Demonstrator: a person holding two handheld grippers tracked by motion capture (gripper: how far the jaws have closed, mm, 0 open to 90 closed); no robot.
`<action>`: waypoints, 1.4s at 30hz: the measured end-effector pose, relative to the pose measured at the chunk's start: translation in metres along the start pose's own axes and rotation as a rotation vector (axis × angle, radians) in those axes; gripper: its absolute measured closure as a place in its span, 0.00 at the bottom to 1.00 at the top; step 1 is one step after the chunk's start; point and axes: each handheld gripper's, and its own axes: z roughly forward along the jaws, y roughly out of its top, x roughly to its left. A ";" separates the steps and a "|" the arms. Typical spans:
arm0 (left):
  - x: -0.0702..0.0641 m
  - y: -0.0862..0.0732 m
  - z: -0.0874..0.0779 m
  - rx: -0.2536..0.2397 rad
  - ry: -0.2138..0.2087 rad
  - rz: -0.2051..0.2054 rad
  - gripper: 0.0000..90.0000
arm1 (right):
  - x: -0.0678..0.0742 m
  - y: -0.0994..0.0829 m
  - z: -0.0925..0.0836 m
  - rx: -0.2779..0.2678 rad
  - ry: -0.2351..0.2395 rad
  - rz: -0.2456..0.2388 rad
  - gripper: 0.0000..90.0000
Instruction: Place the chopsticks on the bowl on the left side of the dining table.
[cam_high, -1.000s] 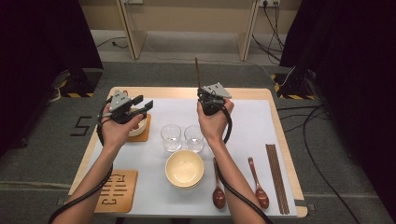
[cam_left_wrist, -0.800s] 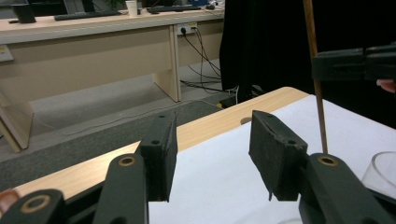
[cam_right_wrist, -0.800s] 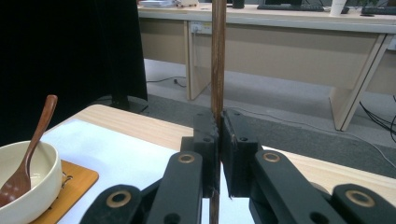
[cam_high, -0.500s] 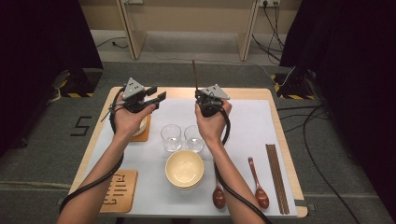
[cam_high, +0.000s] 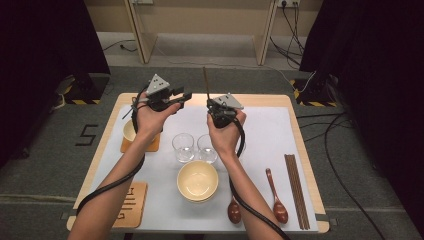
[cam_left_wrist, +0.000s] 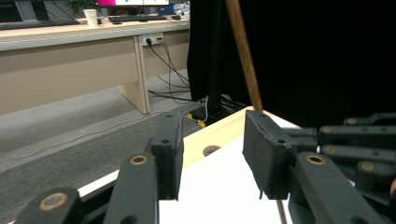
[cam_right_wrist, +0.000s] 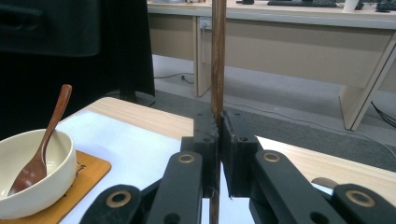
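Beyond the claws, a long beige desk (cam_high: 200, 20) stands on grey carpet (cam_high: 60, 150); black curtains (cam_high: 370, 60) hang to either side, with cables (cam_high: 345, 135) trailing across the floor.

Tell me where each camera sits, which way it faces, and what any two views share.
High view: above the person's side, looking forward and down on the table; forearms, left gripper, right gripper.
Left gripper view: on that gripper, facing the far table edge; jaws apart, having just been closing with nothing between them.
Right gripper view: on that gripper, jaws clamping an upright chopstick; bowl with spoon.
Shared: the chopstick shows in all three.
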 end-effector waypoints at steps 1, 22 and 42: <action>-0.002 0.002 0.002 -0.002 -0.006 -0.003 0.65 | 0.000 0.000 0.000 0.000 0.001 -0.002 0.95; -0.012 0.014 0.035 0.004 -0.076 -0.058 0.79 | 0.010 0.000 -0.002 -0.014 0.010 -0.036 0.95; -0.017 0.018 0.025 -0.068 -0.050 -0.032 0.93 | 0.002 -0.001 -0.017 0.005 0.025 -0.054 0.75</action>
